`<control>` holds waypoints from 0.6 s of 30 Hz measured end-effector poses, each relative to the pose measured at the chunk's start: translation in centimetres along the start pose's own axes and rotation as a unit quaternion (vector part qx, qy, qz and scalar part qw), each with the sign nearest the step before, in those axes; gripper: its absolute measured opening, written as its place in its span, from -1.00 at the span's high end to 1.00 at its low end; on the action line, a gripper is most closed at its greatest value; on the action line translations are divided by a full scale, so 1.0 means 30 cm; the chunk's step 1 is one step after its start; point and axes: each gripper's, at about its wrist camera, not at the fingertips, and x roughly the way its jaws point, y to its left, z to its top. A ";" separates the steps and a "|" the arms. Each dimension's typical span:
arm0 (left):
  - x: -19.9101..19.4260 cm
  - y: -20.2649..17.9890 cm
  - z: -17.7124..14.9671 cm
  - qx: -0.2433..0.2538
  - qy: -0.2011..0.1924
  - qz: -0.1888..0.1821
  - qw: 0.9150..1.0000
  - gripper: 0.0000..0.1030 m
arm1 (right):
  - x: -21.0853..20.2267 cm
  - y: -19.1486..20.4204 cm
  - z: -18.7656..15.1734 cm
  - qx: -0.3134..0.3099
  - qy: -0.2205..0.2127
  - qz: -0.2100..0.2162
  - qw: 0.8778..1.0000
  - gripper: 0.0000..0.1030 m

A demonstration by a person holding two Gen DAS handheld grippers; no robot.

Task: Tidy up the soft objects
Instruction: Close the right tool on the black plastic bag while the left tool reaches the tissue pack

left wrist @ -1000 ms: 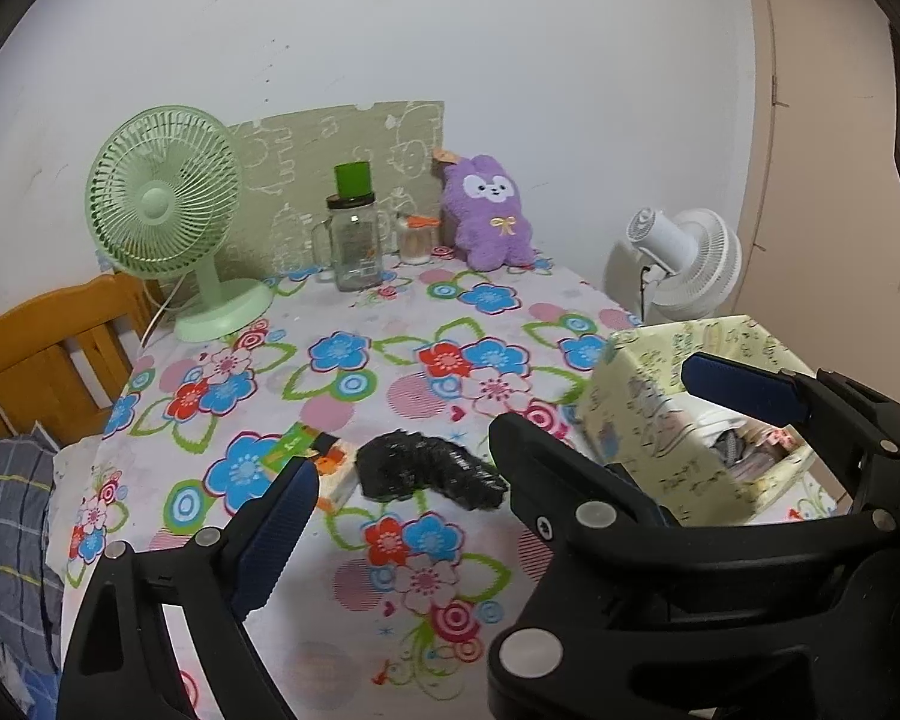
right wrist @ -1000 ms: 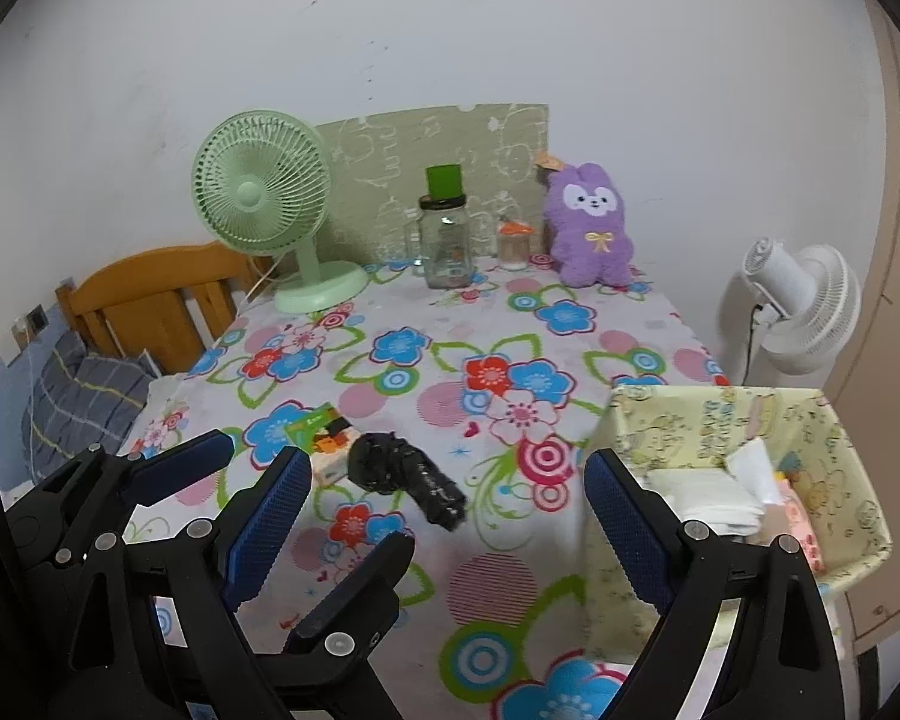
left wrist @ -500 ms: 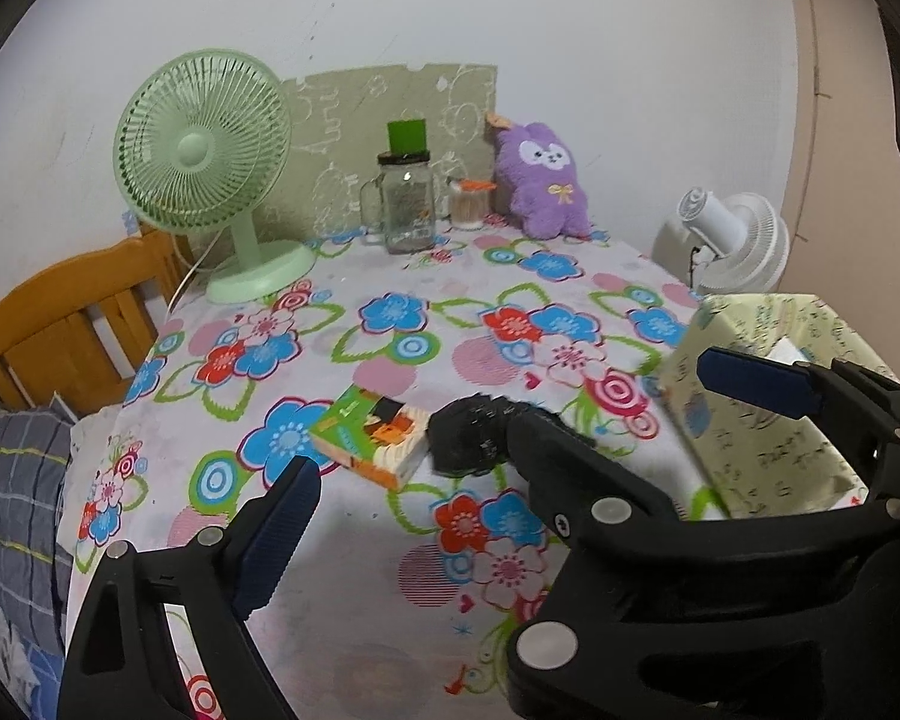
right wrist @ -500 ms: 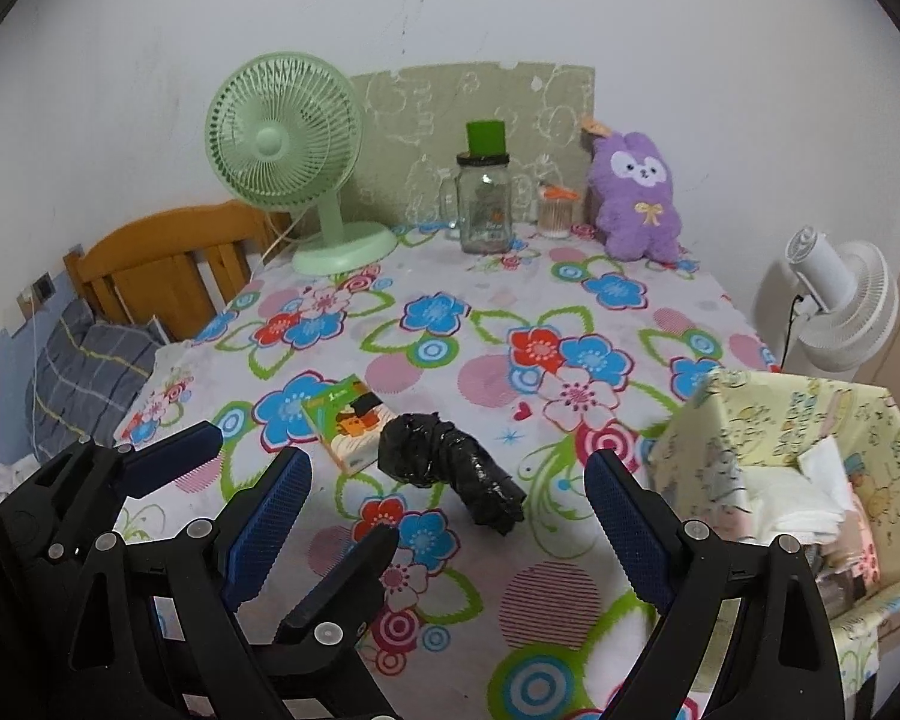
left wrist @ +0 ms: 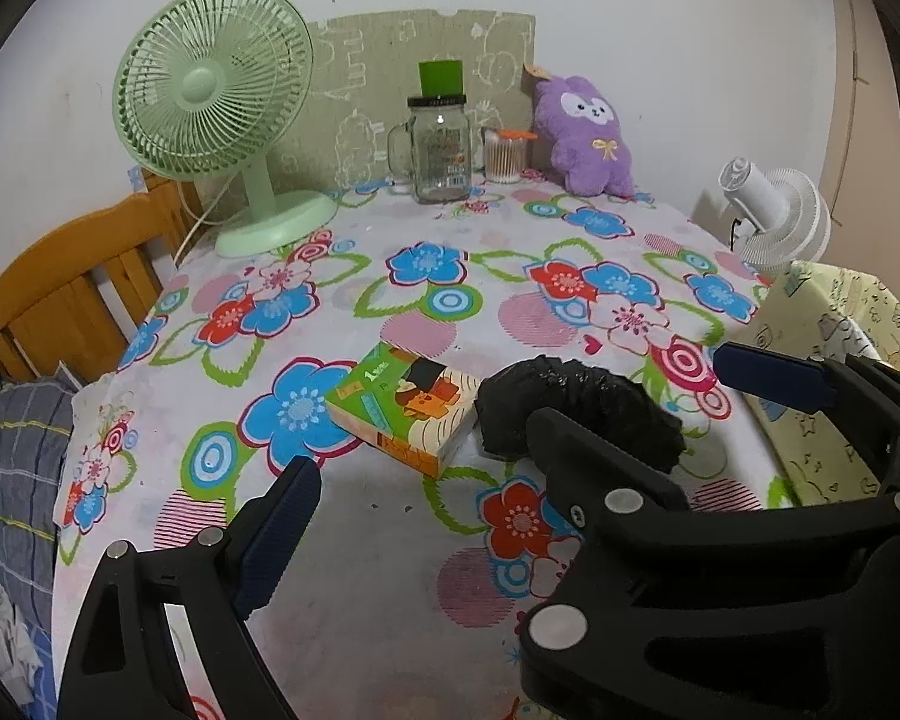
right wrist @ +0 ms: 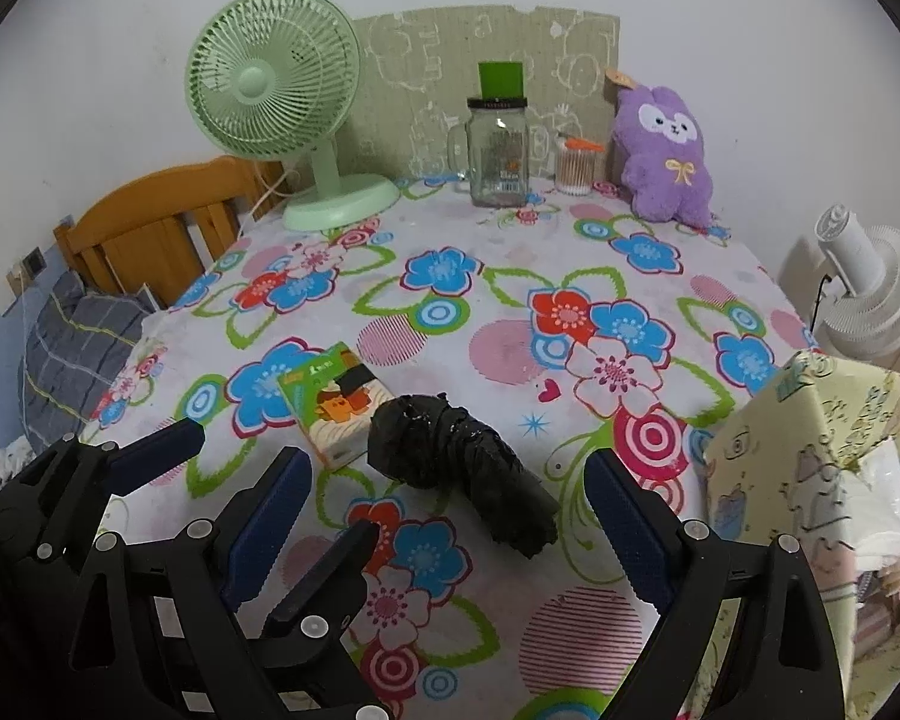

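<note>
A crumpled black bundle [left wrist: 570, 390] [right wrist: 438, 450] lies on the flowered tablecloth [left wrist: 426, 312], touching a small green picture pack [left wrist: 408, 414] [right wrist: 336, 408]. My right gripper [right wrist: 447, 462] is open, its blue pads on either side of the bundle's near end without touching it. My left gripper [left wrist: 450, 480] hovers open just left of it. Only its left finger [left wrist: 276, 528] shows, because the right gripper [left wrist: 630, 387] covers the other. A purple plush [left wrist: 588, 138] [right wrist: 669, 156] sits upright at the table's back. A yellow patterned fabric bin [left wrist: 828, 408] [right wrist: 780, 480] stands at the right edge.
At the back stand a green desk fan [left wrist: 210, 78], a glass jar mug [left wrist: 441, 150] and a cotton-swab pot [left wrist: 503, 156]. A white fan [left wrist: 774, 216] is beyond the right edge. A wooden chair [left wrist: 60, 300] and plaid cloth [left wrist: 12, 450] are on the left.
Both grippers have come forward and down toward the table, so the black bundle and green pack look nearer and larger. Both stay open and nothing has been taken hold of.
</note>
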 end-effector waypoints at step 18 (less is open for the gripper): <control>0.119 0.008 -0.008 -0.004 0.044 0.005 0.999 -0.81 | 0.168 -0.051 -0.018 0.027 0.054 0.012 0.998 -0.29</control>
